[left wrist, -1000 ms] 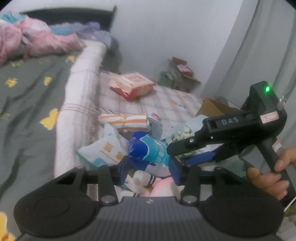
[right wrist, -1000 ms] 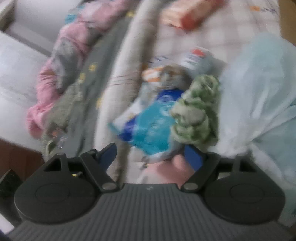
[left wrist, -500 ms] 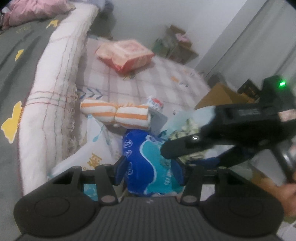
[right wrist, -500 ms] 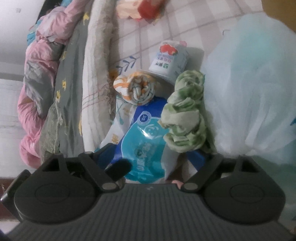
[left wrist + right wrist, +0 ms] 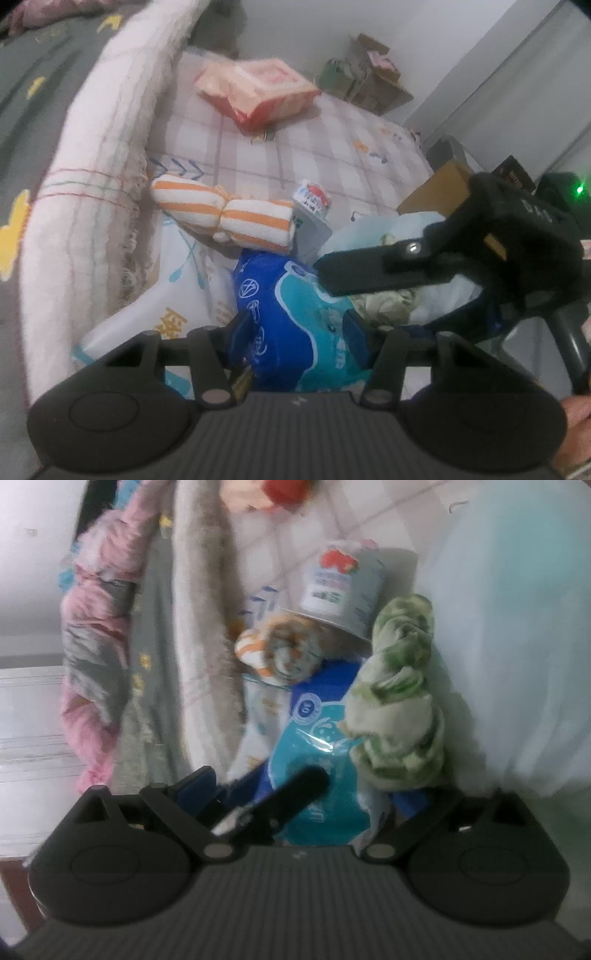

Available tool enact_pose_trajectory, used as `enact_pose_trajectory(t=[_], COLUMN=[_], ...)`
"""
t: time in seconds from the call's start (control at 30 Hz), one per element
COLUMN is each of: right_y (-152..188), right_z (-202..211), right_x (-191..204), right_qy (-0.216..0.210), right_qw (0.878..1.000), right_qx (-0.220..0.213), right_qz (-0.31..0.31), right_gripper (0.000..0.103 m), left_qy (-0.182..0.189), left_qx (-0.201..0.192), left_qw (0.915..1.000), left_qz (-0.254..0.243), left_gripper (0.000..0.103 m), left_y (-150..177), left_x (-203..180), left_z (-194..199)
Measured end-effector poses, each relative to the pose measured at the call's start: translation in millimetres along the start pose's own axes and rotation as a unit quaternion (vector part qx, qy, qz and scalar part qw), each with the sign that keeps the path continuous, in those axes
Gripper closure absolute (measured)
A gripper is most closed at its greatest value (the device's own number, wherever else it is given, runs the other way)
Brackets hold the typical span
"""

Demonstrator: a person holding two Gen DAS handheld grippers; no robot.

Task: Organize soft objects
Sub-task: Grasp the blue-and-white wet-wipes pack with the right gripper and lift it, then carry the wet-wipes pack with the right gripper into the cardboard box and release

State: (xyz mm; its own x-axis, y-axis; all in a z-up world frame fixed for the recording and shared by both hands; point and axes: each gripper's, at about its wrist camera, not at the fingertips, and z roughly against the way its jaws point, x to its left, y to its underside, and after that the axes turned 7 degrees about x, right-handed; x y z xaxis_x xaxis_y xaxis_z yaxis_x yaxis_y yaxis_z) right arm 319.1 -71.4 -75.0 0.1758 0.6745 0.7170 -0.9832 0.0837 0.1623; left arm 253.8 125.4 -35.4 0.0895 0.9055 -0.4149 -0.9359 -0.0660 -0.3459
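A blue and teal plastic pack [image 5: 295,325] lies in a pile on the checked mat; it also shows in the right wrist view [image 5: 317,746]. My left gripper [image 5: 299,328] has its blue fingers on both sides of the pack, pressed against it. My right gripper [image 5: 303,794] is wide open over the same pack, its right finger under a rolled green and white cloth [image 5: 399,709]. An orange-striped rolled towel [image 5: 225,214] lies just beyond the pack, also in the right wrist view [image 5: 280,653]. The right gripper's body [image 5: 461,258] crosses the left wrist view.
A white cup with a red label [image 5: 340,587] lies by the towel. A white pack with orange print [image 5: 155,295] sits at left. A pale plastic bag [image 5: 517,627] is at right. A red-orange pack [image 5: 258,88] lies farther back. A bed edge [image 5: 92,147] runs along the left.
Both grippers have moved down and in toward the pile. The left gripper's fingers have come around the blue pack; the right gripper now hangs close over it.
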Motion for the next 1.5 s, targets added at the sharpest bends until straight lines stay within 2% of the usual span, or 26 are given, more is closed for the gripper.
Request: enact_pose_trajectory(t=[0.2,0.3,0.4,0.57,0.67,0.73,0.83,0.9,0.93,1.07,1.2,1.5], right_y=[13.4,27.2,38.3,37.2,35.3,34.6,31.9,31.4,29.8,32.8,40.7,67.4], right_z=[10.7,11.4,9.1,-3.9,-9.9,-16.4,-29.2,-35.4,-37.2,-38.4,-30.2,36.9], right_x=[3.7,11.7,12.8,-1.9,-4.3,-3.7,0.5,1.7,-1.1,0.5,3.3,26.1], right_qy=[-0.041,-0.055,-0.060,-0.050,-0.043,-0.037,-0.021,-0.012,-0.010,-0.009,-0.017,-0.078], right_qw=[0.999,0.997,0.996,0.996,0.997,0.997,0.997,0.997,0.997,0.997,0.996,0.989], right_qx=[0.005,0.017,0.034,0.061,0.059,0.060,0.060,0.058,0.059,0.050,0.043,-0.009], right_qz=[0.023,0.043,0.059,0.040,0.037,0.036,0.042,0.050,0.053,0.065,0.073,0.126], right_gripper=[0.013,0.014,0.014,0.023,0.025,0.025,0.027,0.035,0.043,0.051,0.053,0.055], left_qy=[-0.001,0.008,0.021,0.009,0.013,0.012,0.009,0.010,0.007,-0.005,-0.016,-0.038], left_qx=[-0.032,-0.053,-0.051,-0.033,-0.043,-0.041,-0.029,-0.030,-0.029,-0.035,-0.048,-0.115], left_qw=[0.9995,0.9985,0.9984,0.9986,0.9975,0.9973,0.9971,0.9962,0.9959,0.9961,0.9958,0.9926], left_qz=[0.005,0.004,0.014,0.040,0.054,0.061,0.069,0.081,0.085,0.081,0.076,0.012], left_gripper=[0.049,0.049,0.049,0.049,0.045,0.041,0.040,0.039,0.039,0.042,0.043,0.043], left_y=[14.1,29.8,50.4,69.1,66.2,61.2,58.1,57.8,58.4,63.9,68.0,68.3], left_x=[-3.1,-4.9,1.2,19.8,27.2,30.9,32.8,32.7,31.8,21.3,7.2,-66.2], left_z=[37.3,60.3,70.8,63.4,60.8,55.8,44.5,38.8,37.4,40.7,55.3,107.2])
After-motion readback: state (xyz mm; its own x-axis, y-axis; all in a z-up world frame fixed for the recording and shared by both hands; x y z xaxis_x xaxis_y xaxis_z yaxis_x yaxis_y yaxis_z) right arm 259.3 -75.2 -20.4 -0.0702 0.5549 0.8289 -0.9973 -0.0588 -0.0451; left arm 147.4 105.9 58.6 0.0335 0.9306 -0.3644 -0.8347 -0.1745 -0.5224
